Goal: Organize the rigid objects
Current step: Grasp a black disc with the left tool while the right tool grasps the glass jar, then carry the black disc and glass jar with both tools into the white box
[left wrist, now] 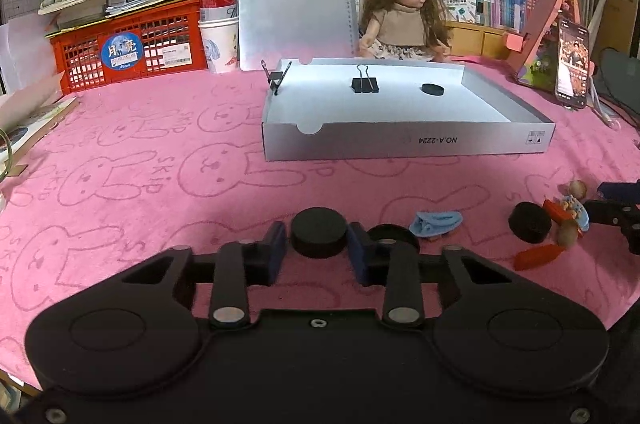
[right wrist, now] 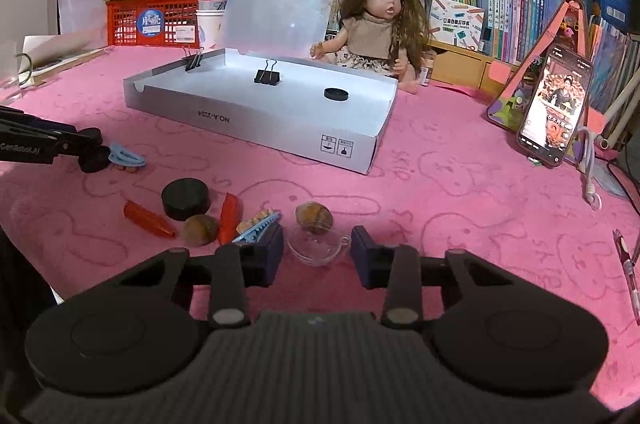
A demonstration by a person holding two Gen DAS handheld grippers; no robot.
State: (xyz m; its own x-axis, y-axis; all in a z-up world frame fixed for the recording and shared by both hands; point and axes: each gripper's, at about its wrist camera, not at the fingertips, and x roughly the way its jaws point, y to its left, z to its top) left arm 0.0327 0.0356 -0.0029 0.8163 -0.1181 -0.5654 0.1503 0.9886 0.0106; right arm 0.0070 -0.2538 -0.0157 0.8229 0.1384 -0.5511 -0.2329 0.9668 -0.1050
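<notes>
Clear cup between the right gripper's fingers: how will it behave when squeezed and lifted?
The clear cup looks thin-walled, so it is probably light and may flex or crack under a hard squeeze. Its smooth, rounded sides could slip on the pads. The small side handle should stop it rolling far if dropped on the pink cloth.

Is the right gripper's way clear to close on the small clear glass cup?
Probably yes: the glass cup sits between the right gripper fingers, nothing blocking; the walnut lies just beyond.
</notes>
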